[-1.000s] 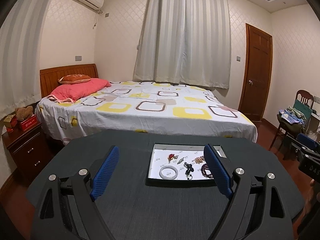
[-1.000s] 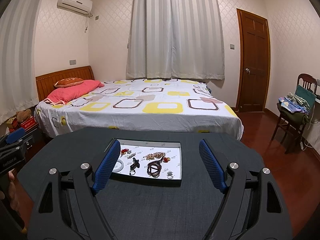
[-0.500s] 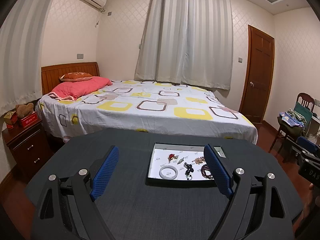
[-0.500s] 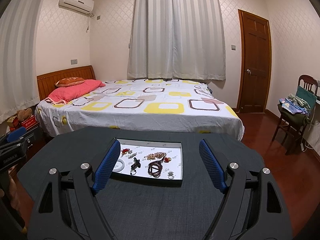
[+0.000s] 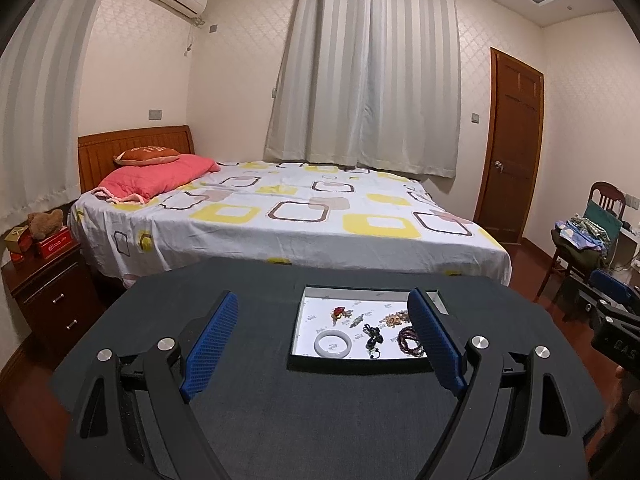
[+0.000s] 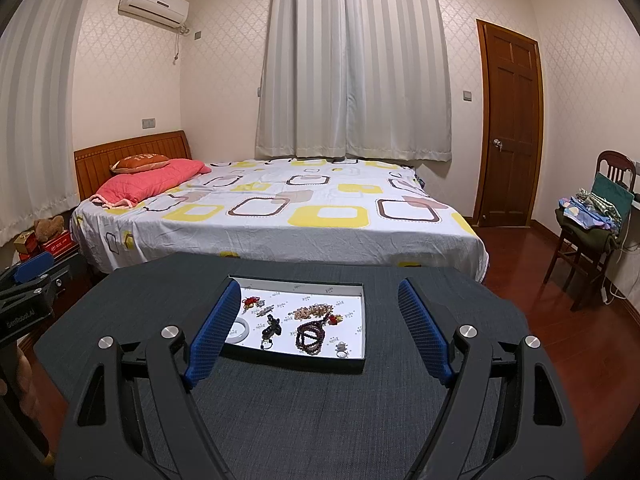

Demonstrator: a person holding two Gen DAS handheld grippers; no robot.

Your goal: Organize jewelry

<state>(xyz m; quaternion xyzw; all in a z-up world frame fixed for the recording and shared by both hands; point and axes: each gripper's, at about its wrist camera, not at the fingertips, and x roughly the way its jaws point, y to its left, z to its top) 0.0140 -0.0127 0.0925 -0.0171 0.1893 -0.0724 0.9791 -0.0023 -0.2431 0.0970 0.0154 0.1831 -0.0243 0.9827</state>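
Note:
A shallow black tray with a white floor (image 5: 304,322) (image 6: 362,320) sits near the far edge of the dark table. In it lie a white bangle (image 5: 333,344) (image 6: 241,330), a dark bead bracelet (image 5: 410,340) (image 6: 311,338), a black pendant (image 5: 373,338) (image 6: 271,328), a red charm (image 5: 339,312) (image 6: 250,302), tan beads (image 5: 394,318) (image 6: 312,312) and a small silver ring (image 6: 341,349). My left gripper (image 5: 322,344) is open and empty, short of the tray. My right gripper (image 6: 318,332) is open and empty, its left finger (image 6: 212,332) overlapping the tray's left end.
The table (image 5: 320,420) has a dark grey cloth top. Behind it stands a bed (image 5: 280,216) with a patterned sheet. A nightstand (image 5: 44,284) is at the left, a chair with clothes (image 6: 592,220) and a door (image 6: 508,128) at the right.
Both grippers have drifted only slightly; the views tilted up a little. Both stay open and the jewelry has not moved.

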